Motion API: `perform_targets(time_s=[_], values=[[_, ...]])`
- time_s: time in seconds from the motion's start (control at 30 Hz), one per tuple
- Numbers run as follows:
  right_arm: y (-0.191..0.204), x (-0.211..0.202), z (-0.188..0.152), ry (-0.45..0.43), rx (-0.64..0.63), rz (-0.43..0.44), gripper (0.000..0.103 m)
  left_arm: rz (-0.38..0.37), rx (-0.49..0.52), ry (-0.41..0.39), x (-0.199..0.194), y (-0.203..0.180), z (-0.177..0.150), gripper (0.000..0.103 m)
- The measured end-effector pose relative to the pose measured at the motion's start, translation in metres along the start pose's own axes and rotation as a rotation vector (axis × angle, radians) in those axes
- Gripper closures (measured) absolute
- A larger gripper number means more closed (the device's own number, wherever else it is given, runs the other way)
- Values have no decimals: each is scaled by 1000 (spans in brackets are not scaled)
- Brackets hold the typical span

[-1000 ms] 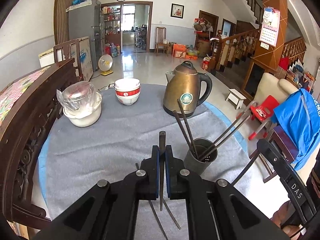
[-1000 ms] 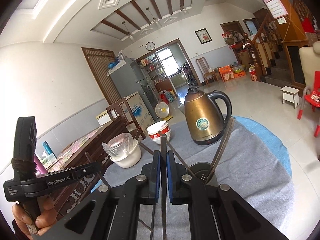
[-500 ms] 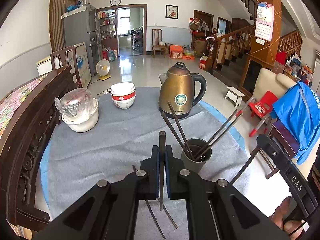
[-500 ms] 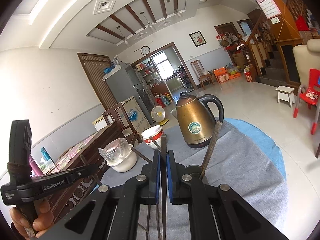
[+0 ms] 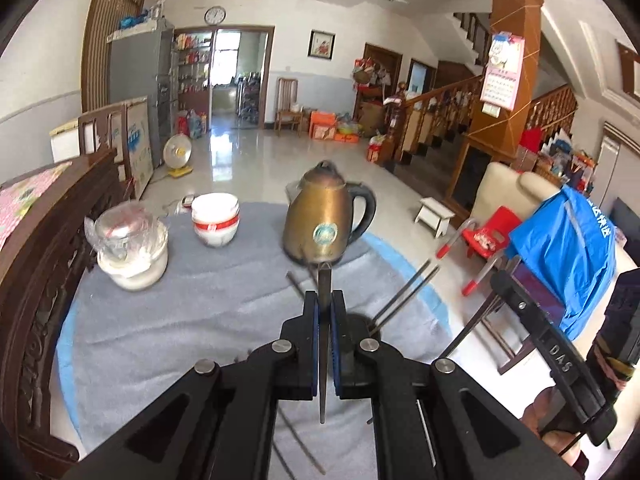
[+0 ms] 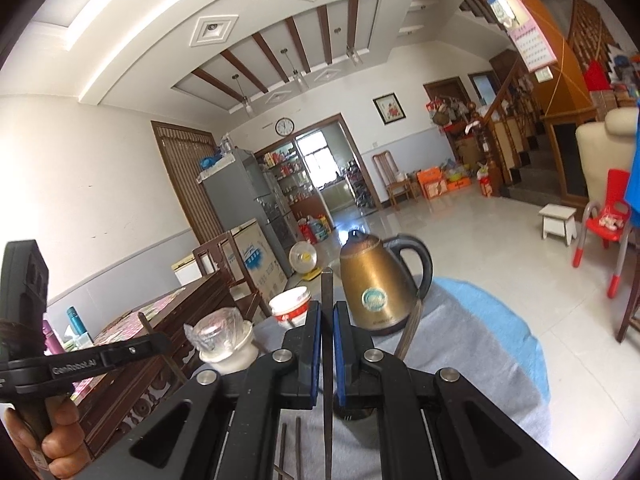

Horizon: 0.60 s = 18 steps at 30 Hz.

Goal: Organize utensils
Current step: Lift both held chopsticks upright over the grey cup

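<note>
Both grippers [image 5: 324, 308] [image 6: 327, 320] pinch chopsticks [image 5: 323, 344] [image 6: 327, 364] above a grey-clothed table [image 5: 208, 312] bearing a kettle [image 5: 320, 220] and bowls [image 5: 214, 220] in a tiled hall.

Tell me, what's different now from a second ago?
Both tools went up and tipped upward, so the table sits lower in each picture. The left tool keeps its chopstick pinched, and the right tool keeps its chopstick too. Nothing was grabbed or dropped. The kettle, bowls and utensil holder, now mostly hidden behind the left tool, stayed put on the grey cloth.
</note>
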State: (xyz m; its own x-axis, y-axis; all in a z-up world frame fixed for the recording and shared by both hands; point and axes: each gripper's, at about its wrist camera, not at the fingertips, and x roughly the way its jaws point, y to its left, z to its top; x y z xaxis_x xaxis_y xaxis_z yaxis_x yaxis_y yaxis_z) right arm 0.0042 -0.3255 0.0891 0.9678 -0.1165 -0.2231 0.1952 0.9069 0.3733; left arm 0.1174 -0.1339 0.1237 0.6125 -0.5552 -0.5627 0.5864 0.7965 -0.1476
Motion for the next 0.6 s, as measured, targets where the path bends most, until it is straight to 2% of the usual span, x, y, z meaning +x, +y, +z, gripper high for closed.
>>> perform_targets(time_s=[0.13, 0.4, 0.53, 0.6], values=[[5, 6, 13, -52, -36, -26, 96, -7, 1, -61, 0, -9, 15, 97], [6, 30, 30, -183, -56, -119, 96, -13, -62, -167, 22, -18, 42, 97], [1, 50, 20, -197, -47, -163, 96, 17, -72, -197, 43, -23, 37, 97], [-4, 67, 12, -143, -36, -177, 96, 25, -84, -156, 61, -23, 32, 97]])
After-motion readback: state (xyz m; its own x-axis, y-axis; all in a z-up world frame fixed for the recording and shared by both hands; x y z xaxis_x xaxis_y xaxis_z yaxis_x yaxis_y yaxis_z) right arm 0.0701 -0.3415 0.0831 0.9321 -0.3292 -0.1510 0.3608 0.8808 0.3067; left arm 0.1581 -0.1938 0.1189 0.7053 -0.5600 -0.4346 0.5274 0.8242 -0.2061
